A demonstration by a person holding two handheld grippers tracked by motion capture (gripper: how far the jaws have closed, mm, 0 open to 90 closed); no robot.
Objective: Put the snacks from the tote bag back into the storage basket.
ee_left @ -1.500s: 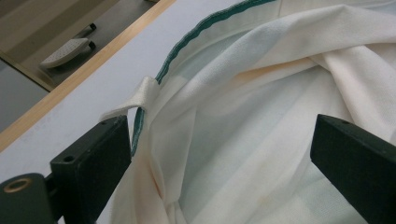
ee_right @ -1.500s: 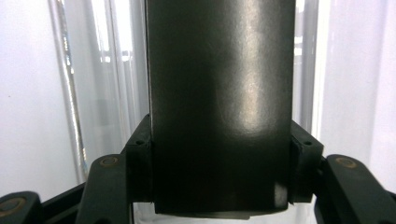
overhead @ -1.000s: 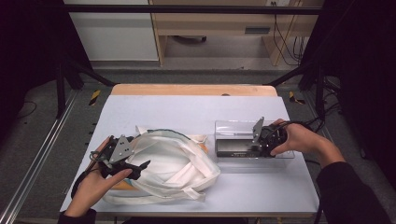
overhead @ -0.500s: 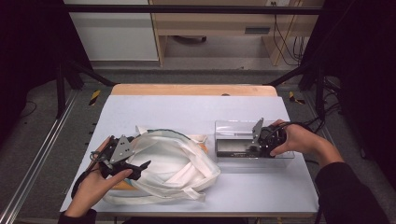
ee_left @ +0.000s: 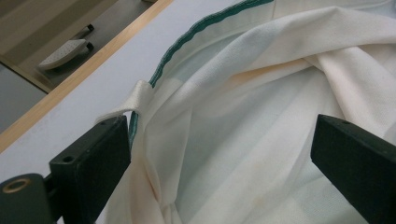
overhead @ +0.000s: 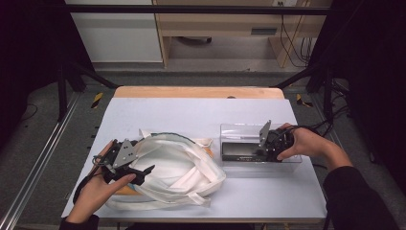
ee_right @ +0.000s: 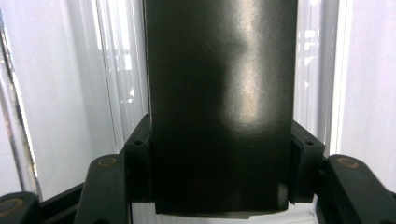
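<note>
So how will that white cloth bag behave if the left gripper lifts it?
The white cloth bag lies crumpled with loose straps, so it will probably sag and drape. It looks light. The left gripper stands open around the green-trimmed rim; thin fabric may slip.

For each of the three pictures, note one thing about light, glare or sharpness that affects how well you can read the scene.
High view: the table is evenly lit, its surroundings fall into near black. Left gripper view: the white cloth bag is sharp with soft fold shadows, while the near jaws of the left hand-held gripper look slightly soft. Right gripper view: a pale sheen streaks the black box, and glare stripes the clear tray.
</note>
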